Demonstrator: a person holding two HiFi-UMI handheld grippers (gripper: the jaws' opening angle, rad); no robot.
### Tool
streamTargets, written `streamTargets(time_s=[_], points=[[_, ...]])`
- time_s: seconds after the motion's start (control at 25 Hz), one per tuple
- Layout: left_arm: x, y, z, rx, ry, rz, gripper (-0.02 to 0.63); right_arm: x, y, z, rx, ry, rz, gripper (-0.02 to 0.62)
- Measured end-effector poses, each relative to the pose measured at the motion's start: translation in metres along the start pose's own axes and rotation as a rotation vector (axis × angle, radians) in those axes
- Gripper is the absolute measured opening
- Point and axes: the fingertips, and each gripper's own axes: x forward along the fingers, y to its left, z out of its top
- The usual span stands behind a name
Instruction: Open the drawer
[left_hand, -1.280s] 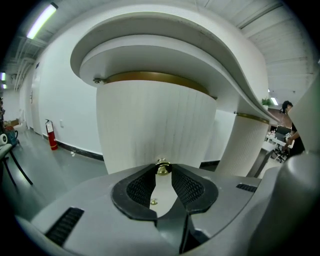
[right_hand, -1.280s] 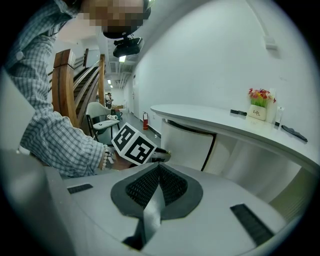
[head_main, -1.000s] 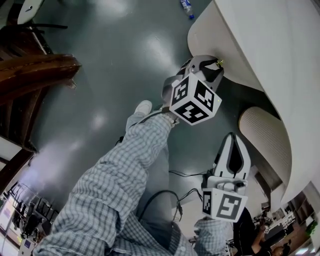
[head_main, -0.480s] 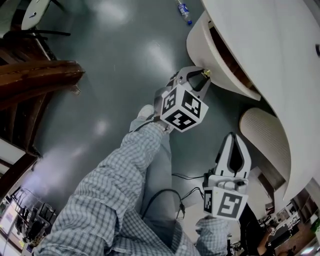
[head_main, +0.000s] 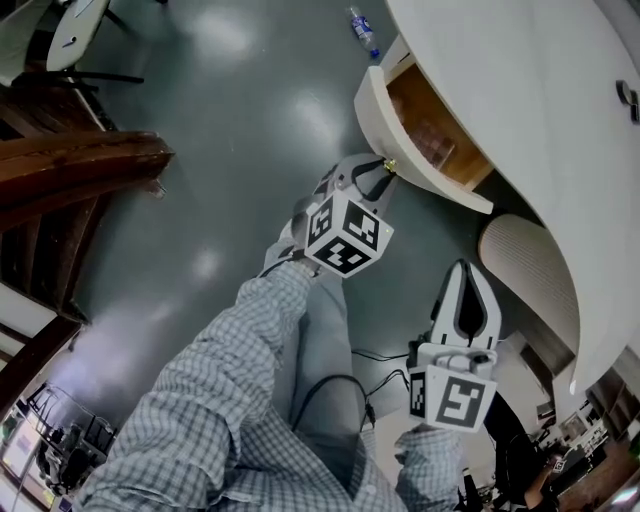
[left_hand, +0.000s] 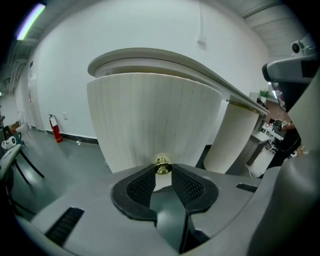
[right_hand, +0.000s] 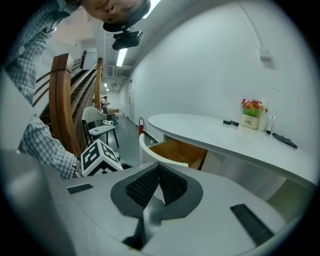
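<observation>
Beneath the white curved tabletop (head_main: 520, 80), the white-fronted wooden drawer (head_main: 380, 128) stands partly pulled out. Left gripper (head_main: 384, 170) jaws clamp its small brass knob (left_hand: 161, 166); right gripper (head_main: 467, 275) jaws are closed together, empty.

The left tool (left_hand: 162, 171) is seen with its textured pads (left_hand: 142, 186) closed on a small brass knob (left_hand: 161, 163), which is fixed to a curved, ribbed drawer front (left_hand: 150, 115). The front is overhung by a pale worktop (left_hand: 165, 56). A ribbed column (left_hand: 235, 135) is seen at right. At left, a red fire extinguisher (left_hand: 56, 131) is set against the white wall (left_hand: 125, 30).
</observation>
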Motion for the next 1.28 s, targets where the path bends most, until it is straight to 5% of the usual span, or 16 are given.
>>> streamTargets(time_s=[1.28], points=[[-0.056, -0.016, -0.055, 0.013, 0.128, -0.022, 0.104, -0.019, 0.008, 0.035, -0.015, -0.040, -0.026, 0.009]])
